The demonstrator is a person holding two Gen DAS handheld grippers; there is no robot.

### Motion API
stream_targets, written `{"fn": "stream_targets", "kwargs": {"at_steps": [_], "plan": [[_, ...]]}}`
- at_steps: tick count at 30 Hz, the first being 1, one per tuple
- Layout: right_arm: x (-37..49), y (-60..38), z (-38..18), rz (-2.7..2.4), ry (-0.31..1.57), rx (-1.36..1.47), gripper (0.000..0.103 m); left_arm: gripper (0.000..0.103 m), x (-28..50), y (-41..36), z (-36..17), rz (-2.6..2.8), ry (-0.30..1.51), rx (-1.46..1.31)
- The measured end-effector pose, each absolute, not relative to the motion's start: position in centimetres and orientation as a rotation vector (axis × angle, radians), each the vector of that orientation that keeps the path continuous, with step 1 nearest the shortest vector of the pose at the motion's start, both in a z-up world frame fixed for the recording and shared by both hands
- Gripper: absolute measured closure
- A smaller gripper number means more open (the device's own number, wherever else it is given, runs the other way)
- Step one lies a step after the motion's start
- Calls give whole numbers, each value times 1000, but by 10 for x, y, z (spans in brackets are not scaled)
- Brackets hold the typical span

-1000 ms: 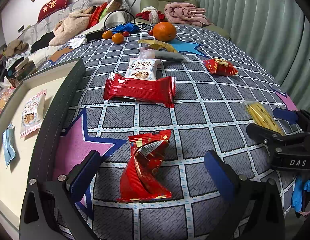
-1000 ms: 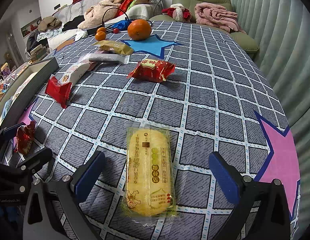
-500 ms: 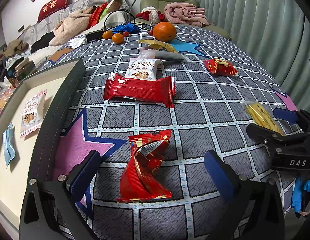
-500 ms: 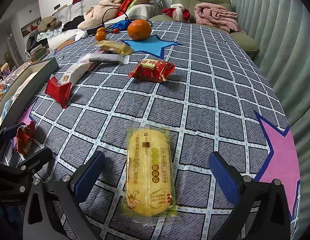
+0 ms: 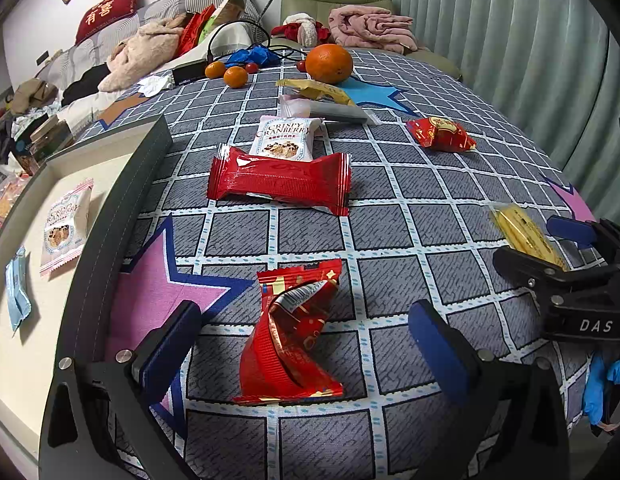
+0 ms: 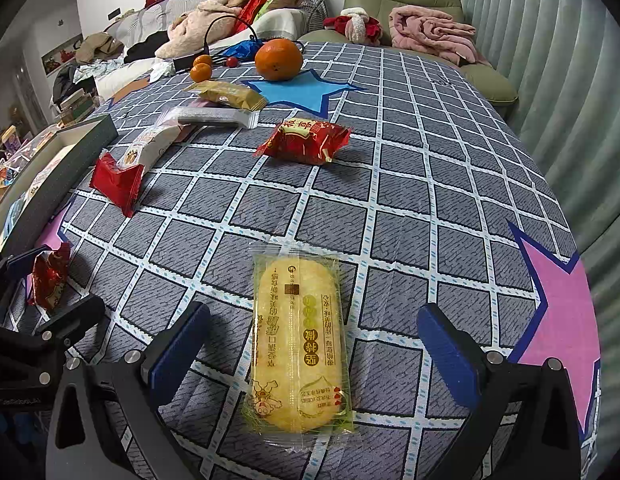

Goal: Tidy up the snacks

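Note:
My left gripper is open, its blue pads on either side of a crumpled red snack packet lying on the checked tablecloth. My right gripper is open around a yellow rice-cracker packet, pads apart from it. Farther off lie a long red packet, a Crispy Cranberry packet and a small red pouch. A dark-rimmed tray at the left holds a cranberry packet and a blue sachet.
A big orange, small tangerines, a gold packet and a silver wrapper sit at the far end. A sofa with cushions and clothes lies behind; curtains hang on the right. The right gripper shows at the left view's edge.

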State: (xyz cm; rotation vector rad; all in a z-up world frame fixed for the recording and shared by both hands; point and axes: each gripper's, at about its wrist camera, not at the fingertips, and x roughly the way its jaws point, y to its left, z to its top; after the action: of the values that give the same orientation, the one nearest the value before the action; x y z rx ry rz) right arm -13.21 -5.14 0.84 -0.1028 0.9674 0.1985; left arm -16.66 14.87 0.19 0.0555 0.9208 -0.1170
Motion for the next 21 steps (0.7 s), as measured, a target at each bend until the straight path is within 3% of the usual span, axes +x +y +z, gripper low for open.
{"fn": "stream_targets", "kwargs": {"at_steps": [21], "plan": [[-133, -51, 8, 199, 966, -103, 0, 0, -168, 149, 1, -118, 920, 56]]}}
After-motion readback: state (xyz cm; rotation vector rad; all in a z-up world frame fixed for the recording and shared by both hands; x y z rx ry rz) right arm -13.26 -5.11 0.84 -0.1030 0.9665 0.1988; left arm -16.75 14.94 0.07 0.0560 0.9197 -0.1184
